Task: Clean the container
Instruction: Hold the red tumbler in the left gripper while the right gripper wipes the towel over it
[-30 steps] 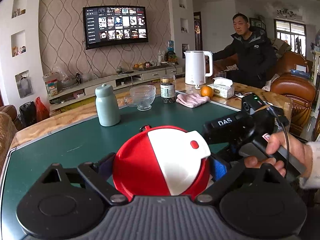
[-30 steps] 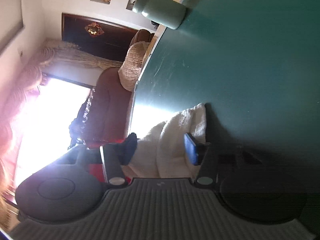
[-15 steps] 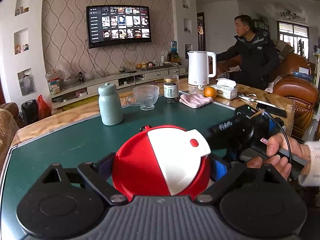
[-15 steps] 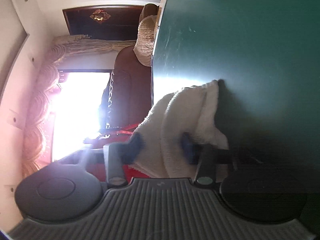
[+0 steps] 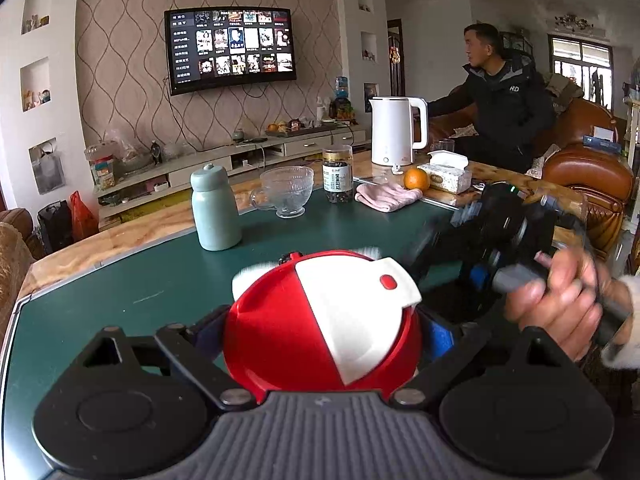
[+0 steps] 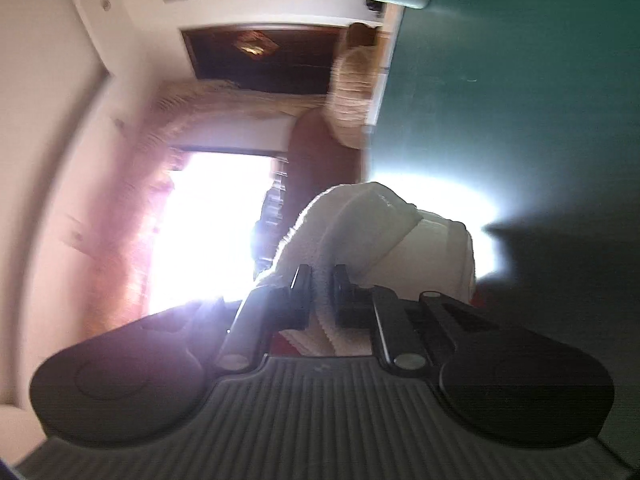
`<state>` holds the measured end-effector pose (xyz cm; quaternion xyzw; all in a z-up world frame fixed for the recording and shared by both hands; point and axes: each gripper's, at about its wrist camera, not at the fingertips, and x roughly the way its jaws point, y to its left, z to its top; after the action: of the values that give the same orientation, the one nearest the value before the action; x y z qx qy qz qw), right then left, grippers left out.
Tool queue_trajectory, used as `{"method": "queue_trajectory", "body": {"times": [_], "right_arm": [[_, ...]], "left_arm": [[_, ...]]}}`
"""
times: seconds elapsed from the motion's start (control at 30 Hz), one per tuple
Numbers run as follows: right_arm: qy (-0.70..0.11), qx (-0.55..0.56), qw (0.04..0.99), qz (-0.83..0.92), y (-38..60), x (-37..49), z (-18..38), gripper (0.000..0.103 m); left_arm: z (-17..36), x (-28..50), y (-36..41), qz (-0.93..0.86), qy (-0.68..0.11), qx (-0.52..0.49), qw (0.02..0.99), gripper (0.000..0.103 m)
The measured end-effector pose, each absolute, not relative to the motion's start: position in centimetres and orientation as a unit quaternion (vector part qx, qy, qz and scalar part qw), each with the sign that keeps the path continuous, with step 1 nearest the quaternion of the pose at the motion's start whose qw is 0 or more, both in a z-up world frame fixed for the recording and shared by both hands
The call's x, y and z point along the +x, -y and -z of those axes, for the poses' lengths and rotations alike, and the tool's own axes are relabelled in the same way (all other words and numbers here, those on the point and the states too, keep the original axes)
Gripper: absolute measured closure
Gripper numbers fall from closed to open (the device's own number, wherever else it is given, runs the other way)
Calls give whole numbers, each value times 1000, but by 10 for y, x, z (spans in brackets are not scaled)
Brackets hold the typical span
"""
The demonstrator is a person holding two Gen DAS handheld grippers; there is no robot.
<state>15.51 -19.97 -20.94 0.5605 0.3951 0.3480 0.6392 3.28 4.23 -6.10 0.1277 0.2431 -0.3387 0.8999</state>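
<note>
**Red Container Held, Cloth Pinched**

The left tool [image 5: 322,326] squeezes the red and white container [image 5: 320,320] from both sides, just above the green counter [image 5: 120,280]. The right tool [image 6: 318,280] is shut tight on a white cloth [image 6: 380,232]. A hand [image 5: 560,304] holds that tool beside the container. Farther back stand a pale green bottle [image 5: 214,208], a glass cup [image 5: 286,190] and a white kettle [image 5: 394,130].

kettle [image 5: 394,130], orange [image 5: 416,179], glass cup [image 5: 286,190], jar [image 5: 338,174]

Red-white container [image 5: 320,328] between blue fingers [image 5: 440,336]
</note>
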Motion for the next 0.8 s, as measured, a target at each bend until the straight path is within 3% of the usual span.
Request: {"method": "queue_trajectory", "body": {"times": [0.13,0.27,0.8], "right_arm": [[-426,547,653,-306,201,150,228,91],[-411,551,660,-302,206,141,227,90],[-400,529,683,-305,228,116,212,90]], "left_arm": [[57,37,-40,334,-254,127,899,7],[52,34,-30,296,-270,108,910,0],[45,31,2,139,-318,18,938,0]]}}
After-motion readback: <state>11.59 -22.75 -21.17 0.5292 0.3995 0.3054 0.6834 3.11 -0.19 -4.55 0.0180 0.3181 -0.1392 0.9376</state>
